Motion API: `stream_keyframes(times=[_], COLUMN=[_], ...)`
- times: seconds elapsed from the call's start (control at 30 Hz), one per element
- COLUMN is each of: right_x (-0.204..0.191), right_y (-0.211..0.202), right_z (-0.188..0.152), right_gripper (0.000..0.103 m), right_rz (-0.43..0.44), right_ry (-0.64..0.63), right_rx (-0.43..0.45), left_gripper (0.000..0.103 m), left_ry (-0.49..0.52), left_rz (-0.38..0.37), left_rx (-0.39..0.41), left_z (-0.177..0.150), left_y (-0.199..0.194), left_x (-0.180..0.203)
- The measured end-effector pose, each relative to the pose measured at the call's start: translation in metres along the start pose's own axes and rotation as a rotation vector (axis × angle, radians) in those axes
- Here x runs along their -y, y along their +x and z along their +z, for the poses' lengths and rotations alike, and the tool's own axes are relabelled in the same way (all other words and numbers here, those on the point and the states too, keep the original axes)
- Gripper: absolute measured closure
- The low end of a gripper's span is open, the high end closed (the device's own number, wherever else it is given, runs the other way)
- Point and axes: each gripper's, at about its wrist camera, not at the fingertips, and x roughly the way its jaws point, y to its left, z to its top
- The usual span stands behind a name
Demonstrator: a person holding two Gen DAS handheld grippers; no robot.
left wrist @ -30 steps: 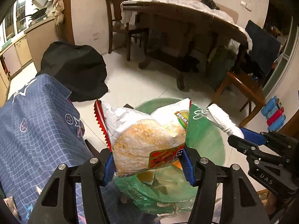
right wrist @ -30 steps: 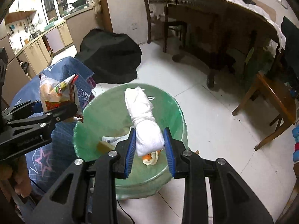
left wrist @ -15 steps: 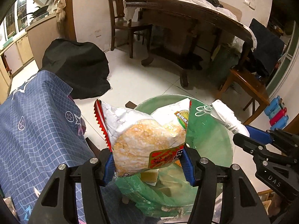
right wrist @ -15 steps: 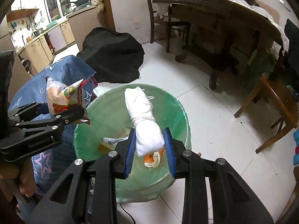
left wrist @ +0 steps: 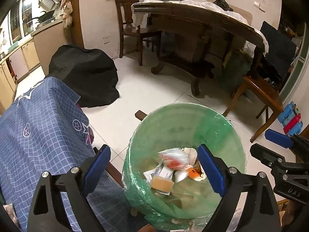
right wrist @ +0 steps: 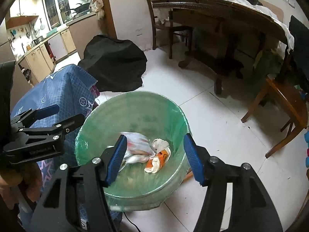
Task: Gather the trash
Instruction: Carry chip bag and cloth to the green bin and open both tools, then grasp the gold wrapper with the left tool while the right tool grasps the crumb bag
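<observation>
A bin with a green liner (left wrist: 173, 106) stands on the white floor below both grippers. My left gripper (left wrist: 154, 166) hangs over it, its jaws opening wide with nothing between the pads. A blurred snack bag (left wrist: 173, 158) lies inside on other trash, beside a white bundle (left wrist: 190, 152) and a cardboard piece (left wrist: 162, 183). In the right wrist view my right gripper (right wrist: 154, 158) is over the bin (right wrist: 135, 94), jaws opening and empty. Below it lie the snack bag (right wrist: 137, 143) and the white bundle (right wrist: 160, 143). The left gripper (right wrist: 63, 114) shows at the left.
A blue checked cloth (left wrist: 38, 125) covers something at the bin's left. Behind it sits a black covered heap (left wrist: 85, 77). A long wooden table (left wrist: 193, 15) with chairs stands farther back, a wooden stool (left wrist: 260, 92) to the right, and coloured bottles (left wrist: 289, 119) by the wall.
Both grippers have opened. The snack bag has dropped out of the left gripper and the white bundle out of the right one; both now lie in the bin.
</observation>
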Motion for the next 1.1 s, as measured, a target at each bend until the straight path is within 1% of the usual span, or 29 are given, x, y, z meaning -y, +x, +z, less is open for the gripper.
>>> stream_keyframes(times=[0.2,0.4,0.47,0.53,0.7,0.9,1.0,1.1], right_x=[-0.003,-0.011,-0.016,-0.023,-0.051,-0.089,-0.114,-0.138], right_y=[-0.004,-0.015,-0.021,-0.028,-0.043,-0.06,-0.068,-0.069], right_z=[-0.002,-0.005,-0.007,-0.01,-0.021,-0.033,-0.04,-0.045], right_gripper=[0.045,0.045,0.044,0.042,0.039,0.033,0.029,0.025], right_rz=[0.002,0.014,0.024,0.04,0.095,0.199,0.254,0.309], right_ry=[-0.002,-0.009,-0.014,-0.021,-0.055,-0.094,-0.133,-0.149], right_rx=[0.011,0.04,0.054,0.073,0.111,0.163,0.176,0.165], left_gripper=[0.012,0.012,0.012,0.012,0.012,0.012,0.012,0.012], left_ry=[-0.001,-0.002,0.001,0.004,0.006,-0.029,-0.076,-0.124], left_rz=[0.004,0.011,0.015,0.013,0.022,0.043,0.064,0.1], left_rx=[-0.002,0.007,0.016,0.023,0.041,0.082,0.107,0.125], left_z=[-0.003,-0.011,-0.017,-0.024,-0.043,-0.08,-0.105,-0.128], left_y=[-0.003,-0.014,-0.022,-0.031,-0.056,-0.104,-0.134,-0.158], left_x=[-0.001,-0.006,-0.008,-0.012,-0.026,-0.071,-0.106,-0.141])
